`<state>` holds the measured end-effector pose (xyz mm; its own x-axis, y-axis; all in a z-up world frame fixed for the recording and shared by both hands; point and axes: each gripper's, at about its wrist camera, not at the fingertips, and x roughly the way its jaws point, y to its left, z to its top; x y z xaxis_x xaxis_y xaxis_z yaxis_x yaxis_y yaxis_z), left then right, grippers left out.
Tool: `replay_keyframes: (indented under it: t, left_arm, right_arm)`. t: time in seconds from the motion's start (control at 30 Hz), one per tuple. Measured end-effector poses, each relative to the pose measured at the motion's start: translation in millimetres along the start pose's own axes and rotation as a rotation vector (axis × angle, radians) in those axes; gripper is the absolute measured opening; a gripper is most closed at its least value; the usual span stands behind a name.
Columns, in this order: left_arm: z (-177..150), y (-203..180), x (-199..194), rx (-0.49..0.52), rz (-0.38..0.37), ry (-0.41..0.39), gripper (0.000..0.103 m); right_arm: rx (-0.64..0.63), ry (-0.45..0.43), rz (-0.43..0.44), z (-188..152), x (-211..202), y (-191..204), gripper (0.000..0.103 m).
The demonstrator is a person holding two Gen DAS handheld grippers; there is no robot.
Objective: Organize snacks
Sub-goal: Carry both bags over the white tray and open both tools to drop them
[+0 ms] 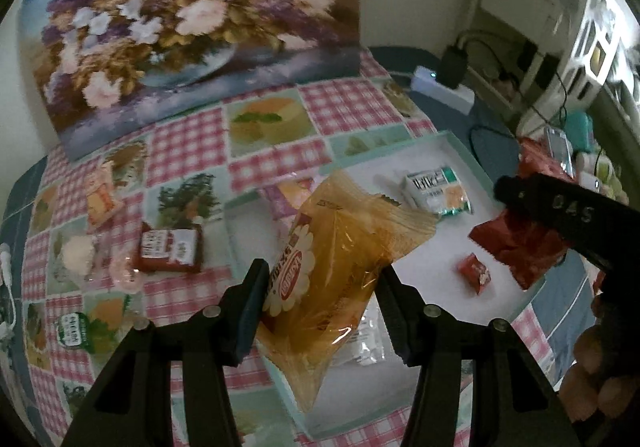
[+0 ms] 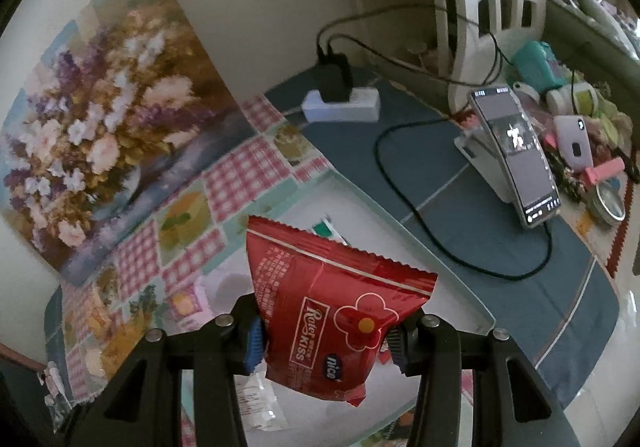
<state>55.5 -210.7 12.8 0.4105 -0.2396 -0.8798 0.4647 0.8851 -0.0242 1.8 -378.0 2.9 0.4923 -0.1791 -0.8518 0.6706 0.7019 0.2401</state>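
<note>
My left tool [image 1: 322, 301] squeezes the yellow bag [image 1: 340, 255] and my right tool [image 2: 326, 339] squeezes the red bag [image 2: 324, 319], both held over the white tray [image 1: 432, 259] at 12 o'clock, so I can drop them in.

The orange packet [image 1: 344, 271] is thin, translucent plastic film, glossy and crinkled, with bright glints along its folds. The red packet [image 2: 332, 311] is opaque foil-like film with a satin sheen and a saw-tooth sealed edge. The left tool [image 1: 320, 307] and the right tool [image 2: 326, 343] look like matt black plastic with small shiny metal screw heads; the right one's pads [image 2: 254, 343] are ribbed blue rubber. The checked tablecloth [image 1: 188, 147] on the surface looks smooth and slightly shiny, like oilcloth. The tray [image 1: 448, 145] is smooth, matt white inside. The phone [image 2: 516, 155] has a glossy glass screen.
</note>
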Motion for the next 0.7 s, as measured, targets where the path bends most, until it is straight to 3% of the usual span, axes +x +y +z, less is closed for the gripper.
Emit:
replay_keyframes:
  t: [0.2,0.53,0.6,0.67,0.7]
  left_arm:
    - [-5,-18,27,0.046,0.007,0.048,0.056]
    - [-9,-33,37,0.091,0.002,0.053,0.059]
    - [-8,-33,37,0.089,0.001,0.050,0.067]
    - [-7,-31,34,0.081,0.001,0.042,0.078]
    - [-7,-30,33,0.075,-0.001,0.040,0.078]
  right_arm:
    - [0.029,0.098,-0.018,-6,32,-12,0.051]
    - [0.037,0.144,-0.035,-12,46,-14,0.052]
    - [0.042,0.149,-0.035,-12,46,-15,0.055]
    - [0.051,0.156,-0.032,-12,48,-17,0.065]
    - [0.052,0.156,-0.031,-12,48,-17,0.066]
